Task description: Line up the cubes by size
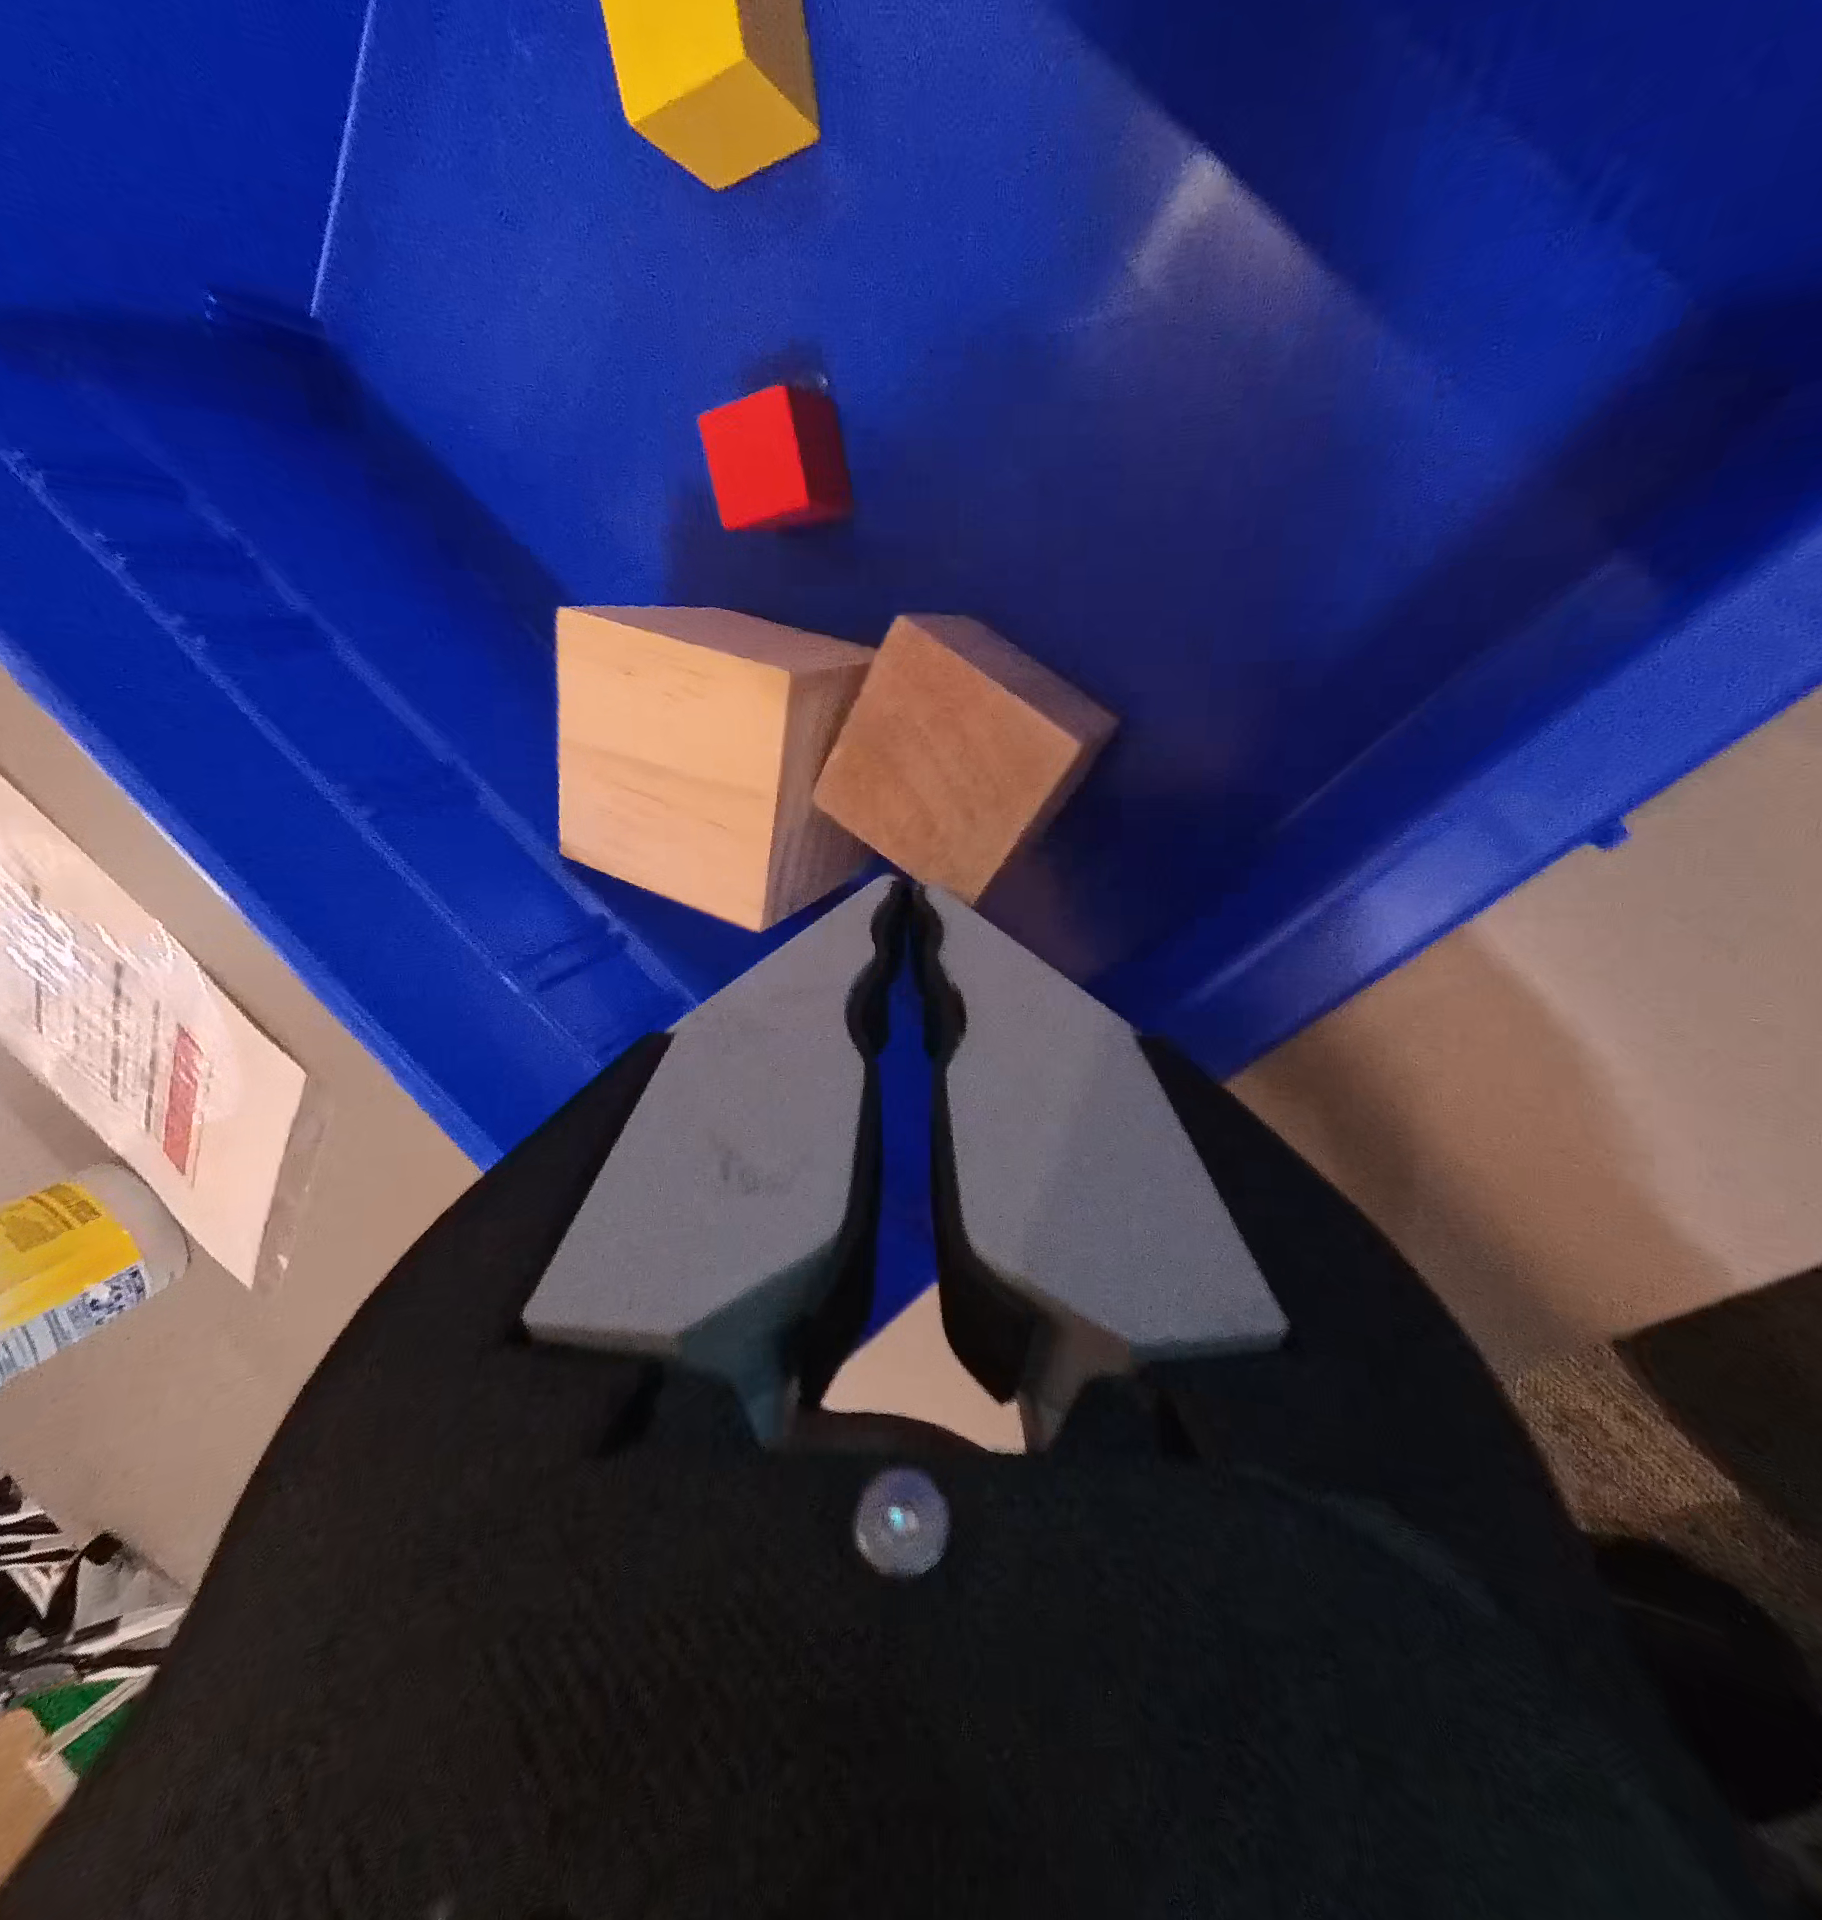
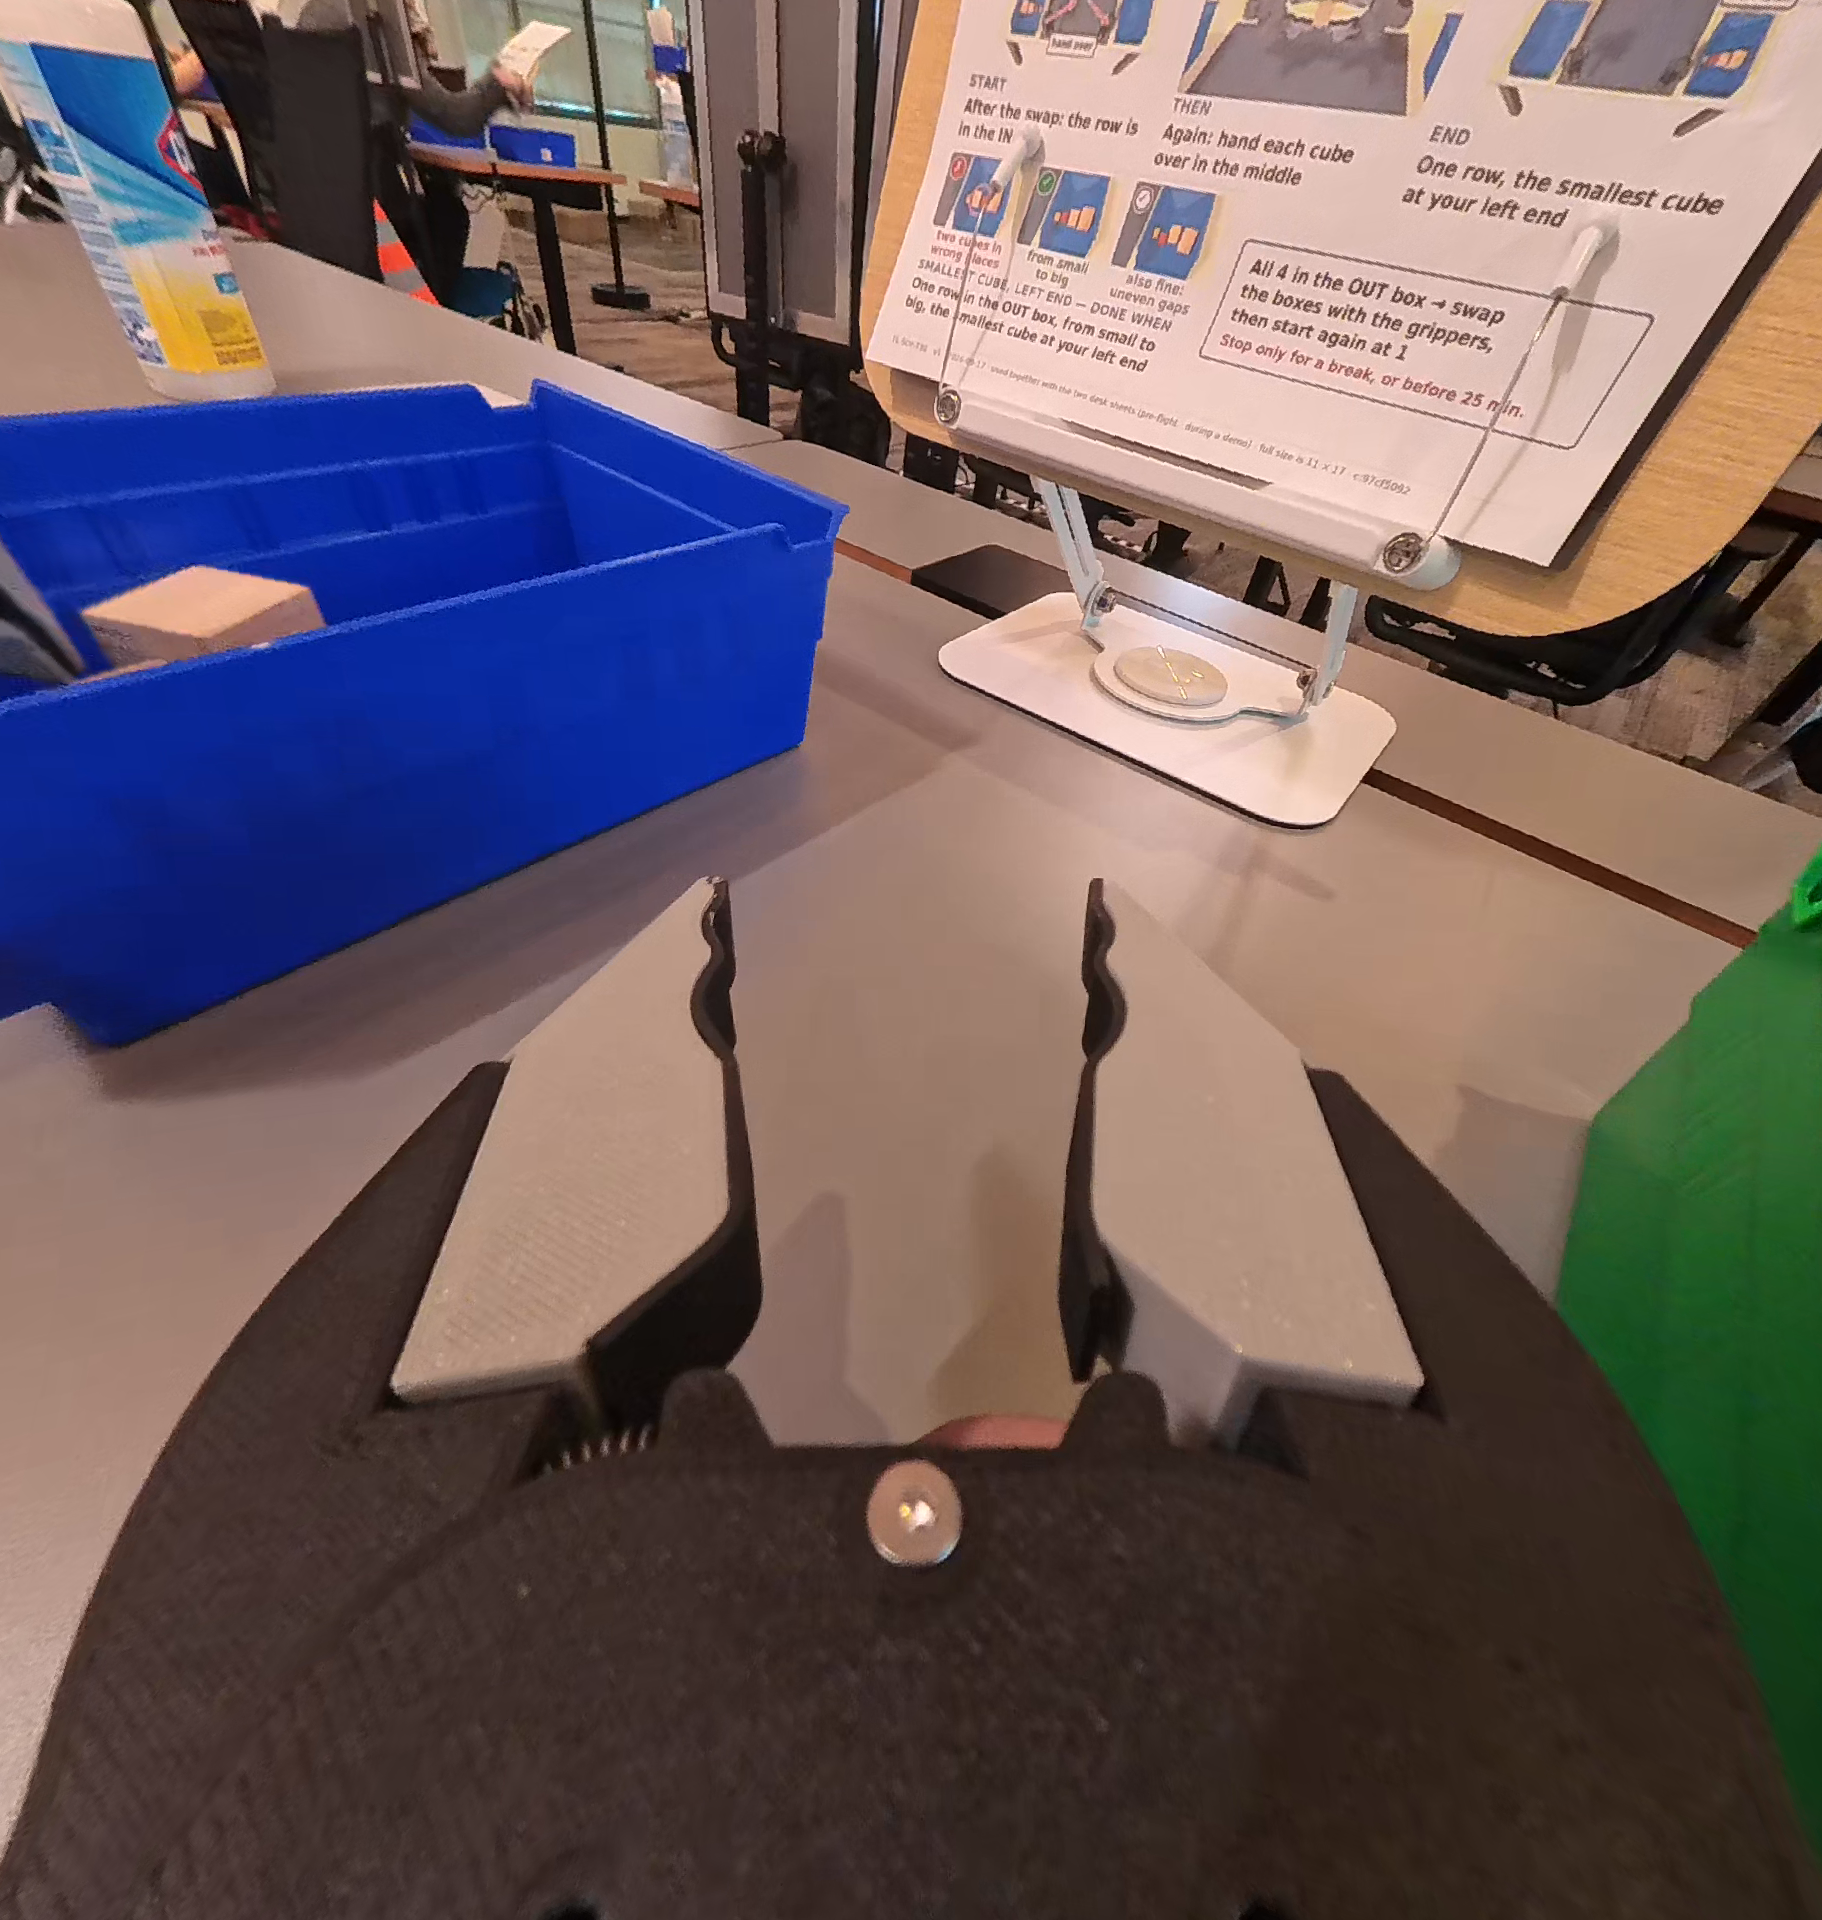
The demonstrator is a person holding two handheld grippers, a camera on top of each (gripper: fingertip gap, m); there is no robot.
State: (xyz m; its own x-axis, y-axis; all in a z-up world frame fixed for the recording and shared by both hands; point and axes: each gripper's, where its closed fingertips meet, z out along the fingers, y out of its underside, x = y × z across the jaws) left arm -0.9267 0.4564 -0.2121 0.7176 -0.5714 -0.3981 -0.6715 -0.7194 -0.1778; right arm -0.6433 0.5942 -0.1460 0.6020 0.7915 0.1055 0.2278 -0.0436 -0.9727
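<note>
- We see four cubes in the blue bin [image 1: 1302,364], out of size order: yellow [image 1: 720,83], red [image 1: 772,457], pale [image 1: 678,758], brown [image 1: 954,753].
- Our left tool [image 1: 905,902] hangs pinched together, empty; our right tool [image 2: 905,904] gapes over the table [image 2: 938,810].

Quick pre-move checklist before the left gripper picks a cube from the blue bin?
1. Left gripper open for a grasp: not ok, shut.
2. Left gripper empty: ok.
3. Darker wooden cube free-standing: not ok, tilted against the pale wooden cube.
4. Red cube clear of neighbours: ok.
5. Yellow cube fully seen: cannot tell, cut off.
6. Right gripper open, empty, outside the blue bin: ok.
</note>
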